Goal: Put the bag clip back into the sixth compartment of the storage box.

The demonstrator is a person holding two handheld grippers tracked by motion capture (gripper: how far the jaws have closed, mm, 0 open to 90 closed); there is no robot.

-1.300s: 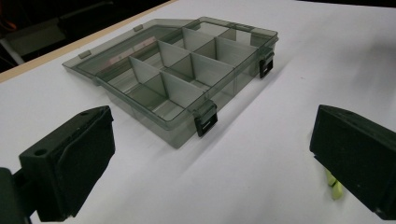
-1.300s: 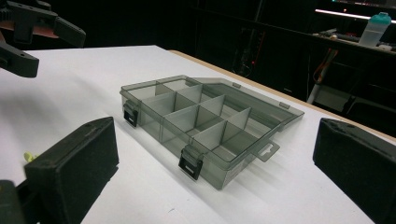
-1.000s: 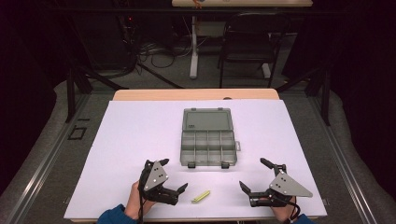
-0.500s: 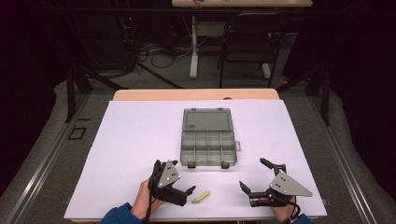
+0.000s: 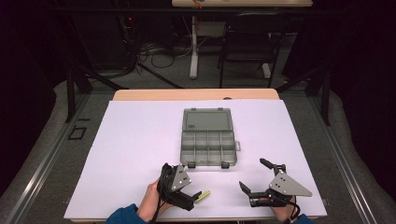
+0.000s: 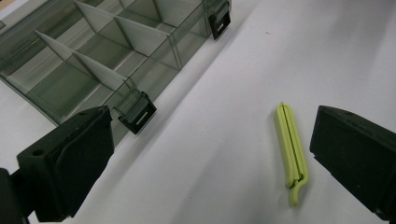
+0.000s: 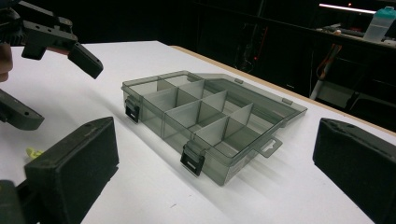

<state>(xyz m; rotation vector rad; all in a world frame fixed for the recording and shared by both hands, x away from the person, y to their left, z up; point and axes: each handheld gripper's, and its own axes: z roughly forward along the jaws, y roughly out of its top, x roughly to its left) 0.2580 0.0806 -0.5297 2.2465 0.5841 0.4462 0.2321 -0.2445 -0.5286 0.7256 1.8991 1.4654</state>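
High view: I have the left gripper low at the near edge of the white table, its jaws spread wide and holding nothing. A thin yellow-green clip lies flat on the table just beside that gripper's tip. In the left gripper view the clip sits between my two jaws, close to the right-hand one, and I cannot tell whether that jaw touches it. The grey box stands open ahead of the clip, its lid laid back flat, its compartments bare as far as I can see; one black latch of it sits near my left jaw. My right gripper rests well apart to the right, jaws wide and holding nothing, facing the box in its own view.
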